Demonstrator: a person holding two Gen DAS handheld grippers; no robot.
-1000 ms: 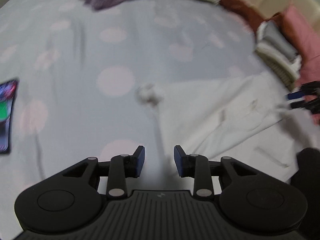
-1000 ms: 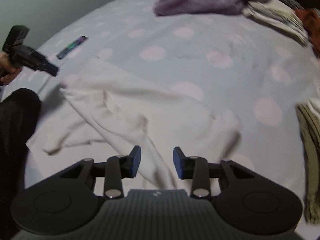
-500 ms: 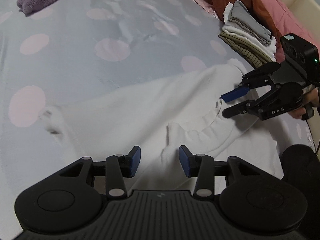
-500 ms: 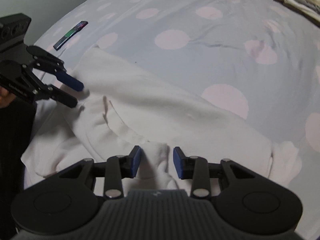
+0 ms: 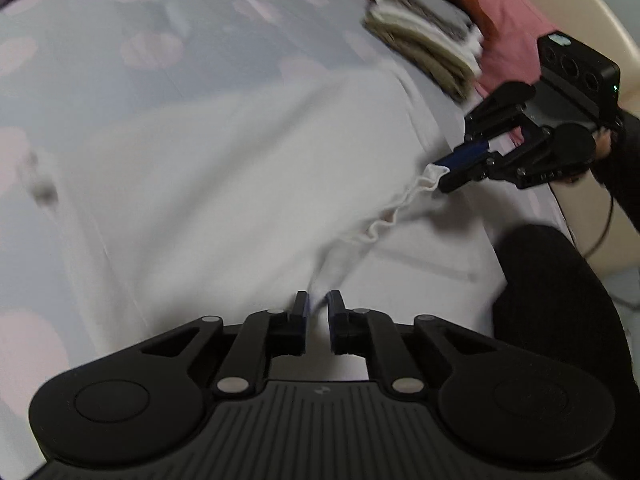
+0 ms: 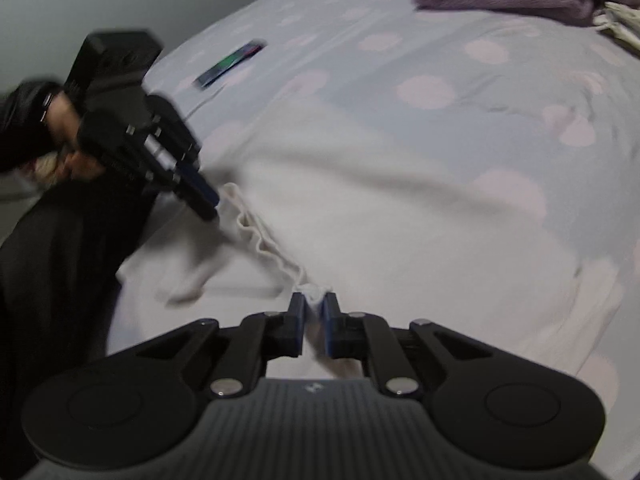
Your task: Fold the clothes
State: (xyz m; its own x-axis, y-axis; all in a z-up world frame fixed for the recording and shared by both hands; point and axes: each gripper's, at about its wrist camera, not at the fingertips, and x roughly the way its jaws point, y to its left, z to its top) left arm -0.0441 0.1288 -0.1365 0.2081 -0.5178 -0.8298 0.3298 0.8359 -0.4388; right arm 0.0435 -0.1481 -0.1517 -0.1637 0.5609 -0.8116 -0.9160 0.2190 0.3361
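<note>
Both grippers, open half a second ago, are now closed: left gripper (image 5: 318,304) and right gripper (image 6: 314,304) each pinch the white garment's (image 5: 224,184) edge, stretched between them over the bed (image 6: 400,52); a fold can be started.

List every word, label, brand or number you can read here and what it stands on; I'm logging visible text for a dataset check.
No text can be read in full.
Small pale emblem on the left gripper body: a mark, not letters.
The same emblem on the right gripper body: too blurred to read.
Pale marks on the right gripper's side, seen from the left wrist: too blurred to read.
Coloured screen of the phone on the bedspread: smeared, unreadable.
White garment: no print visible.
</note>
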